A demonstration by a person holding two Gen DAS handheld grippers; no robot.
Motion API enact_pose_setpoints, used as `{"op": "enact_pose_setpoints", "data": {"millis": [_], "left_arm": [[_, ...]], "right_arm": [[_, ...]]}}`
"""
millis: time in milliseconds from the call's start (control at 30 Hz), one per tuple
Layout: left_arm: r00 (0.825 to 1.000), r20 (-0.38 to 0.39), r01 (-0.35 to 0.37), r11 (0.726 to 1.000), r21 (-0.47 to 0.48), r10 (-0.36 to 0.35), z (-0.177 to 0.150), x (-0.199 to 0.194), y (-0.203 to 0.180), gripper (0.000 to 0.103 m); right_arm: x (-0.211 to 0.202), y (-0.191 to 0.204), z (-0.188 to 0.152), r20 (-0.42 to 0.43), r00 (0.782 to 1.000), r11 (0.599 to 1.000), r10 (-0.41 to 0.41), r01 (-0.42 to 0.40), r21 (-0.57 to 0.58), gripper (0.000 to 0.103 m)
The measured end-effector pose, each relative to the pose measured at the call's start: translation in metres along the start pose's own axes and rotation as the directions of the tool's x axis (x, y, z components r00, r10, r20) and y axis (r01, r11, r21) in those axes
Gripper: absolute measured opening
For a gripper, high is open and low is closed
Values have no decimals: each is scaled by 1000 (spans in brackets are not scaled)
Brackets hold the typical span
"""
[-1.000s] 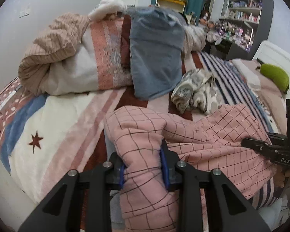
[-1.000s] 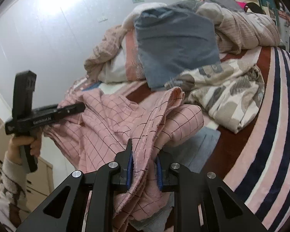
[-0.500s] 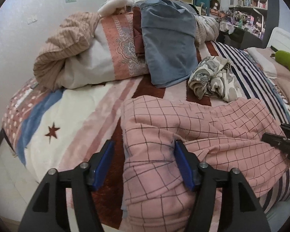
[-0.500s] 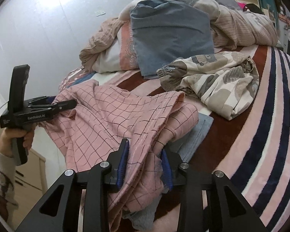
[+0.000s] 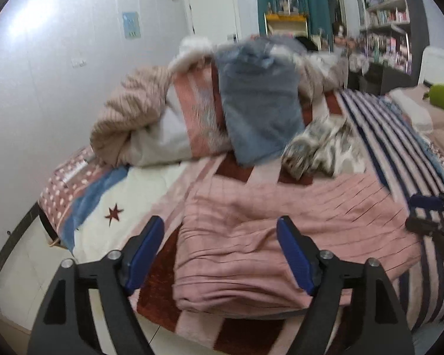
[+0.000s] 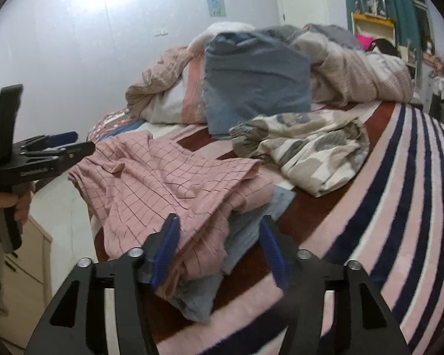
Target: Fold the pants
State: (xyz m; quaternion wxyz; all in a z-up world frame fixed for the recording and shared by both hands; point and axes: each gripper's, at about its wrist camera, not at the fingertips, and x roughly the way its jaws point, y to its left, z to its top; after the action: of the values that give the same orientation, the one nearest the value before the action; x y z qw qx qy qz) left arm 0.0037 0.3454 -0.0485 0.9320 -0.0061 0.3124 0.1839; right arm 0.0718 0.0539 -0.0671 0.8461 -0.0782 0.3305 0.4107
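Two tongs spread over the pink pants (image 5: 281,236) on the bed (image 6: 399,207): left tongs (image 5: 220,254) and right tongs (image 6: 219,251) both opening, cloth lying between the jaws, unpinched. A clean release likely means backing straight off so no pad drags the fold askew

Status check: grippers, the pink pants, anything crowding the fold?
Left gripper and right gripper both opening, pads off the cloth. Pink checked pants lie folded on the bed. Patterned garment sits close beside, grey-blue cloth underneath.
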Motion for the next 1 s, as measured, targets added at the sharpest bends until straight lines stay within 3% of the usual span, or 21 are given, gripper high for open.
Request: {"op": "enact_pose_setpoints", "data": {"millis": [133, 233, 400, 500, 600, 700, 1000], "left_arm": [[994, 108, 20, 999, -32, -16, -1, -33, -28, 85], [984, 164, 74, 996, -46, -65, -1, -54, -57, 90], [956, 262, 150, 987, -55, -131, 0, -87, -114, 94], [935, 313, 188, 981, -44, -165, -1, -103, -148, 98], [921, 333, 226, 974, -31, -203, -3, -117, -181, 99], [909, 348, 249, 968, -13, -229, -6, -129, -210, 99], [908, 343, 242, 969, 40, -241, -15, -147, -264, 101]], "right_arm": [[-28, -7, -10, 68, 996, 999, -49, 50, -12, 64], [-55, -14, -21, 113, 989, 995, -95, 98, -24, 75], [-108, -29, -40, 192, 971, 987, -146, 155, -35, 83], [-144, -41, -56, 246, 949, 978, -199, 209, -11, 90], [-180, -50, -73, 290, 924, 967, -248, 255, 12, 102], [-210, -60, -87, 302, 908, 956, -289, 290, 43, 102], [-261, -83, -117, 298, 892, 940, -340, 311, 140, 102]]}}
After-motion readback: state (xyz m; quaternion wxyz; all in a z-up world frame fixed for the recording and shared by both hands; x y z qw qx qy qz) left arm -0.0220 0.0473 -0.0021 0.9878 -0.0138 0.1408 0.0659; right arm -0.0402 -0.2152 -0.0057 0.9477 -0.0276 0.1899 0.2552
